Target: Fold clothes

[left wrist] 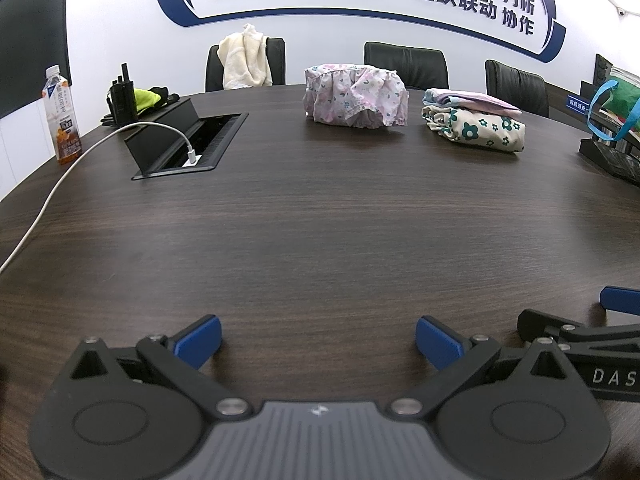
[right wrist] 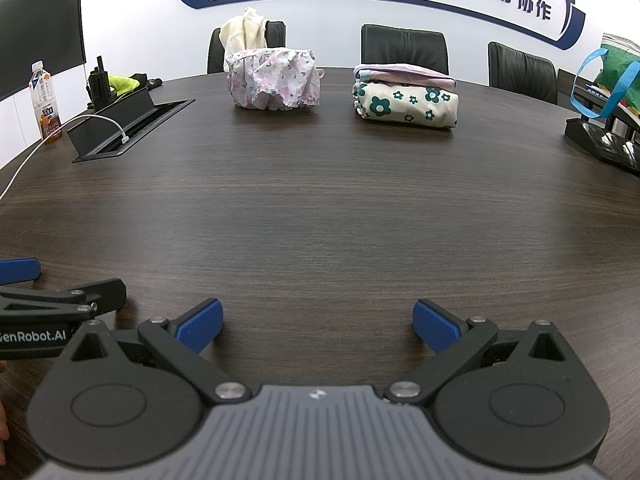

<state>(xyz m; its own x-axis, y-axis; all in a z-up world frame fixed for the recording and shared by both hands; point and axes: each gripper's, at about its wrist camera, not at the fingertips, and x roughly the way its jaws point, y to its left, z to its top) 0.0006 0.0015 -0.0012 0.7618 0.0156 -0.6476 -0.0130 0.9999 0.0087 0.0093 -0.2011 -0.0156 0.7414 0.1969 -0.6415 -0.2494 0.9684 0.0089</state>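
Table: one dark wood-grain conference table (left wrist: 320, 220) fills my view; the stretch in front of both grippers is bare wood.
Chairs: I count three black office chairs (right wrist: 403, 46) along the far edge, and the leftmost has one cream cloth (left wrist: 246, 58) draped over its back.
Clothes: I count three items on the table, all at the far side. One crumpled pink floral garment (left wrist: 354, 94) sits in a loose heap; well to its right are two folded pieces, a pink-striped piece (left wrist: 472, 101) on top of a cream garment with teal flowers (left wrist: 476, 126).
Cable box: one open black cable box (left wrist: 188, 142) at left, with one white charging cable (left wrist: 80, 156) plugged in.
Bottle: one drink bottle (left wrist: 62, 114) stands by the left edge.
Left gripper (left wrist: 318, 338): I see its blue pads spread wide, holding nothing.
Right gripper (right wrist: 318, 326): likewise spread wide and empty, just beside the left one.
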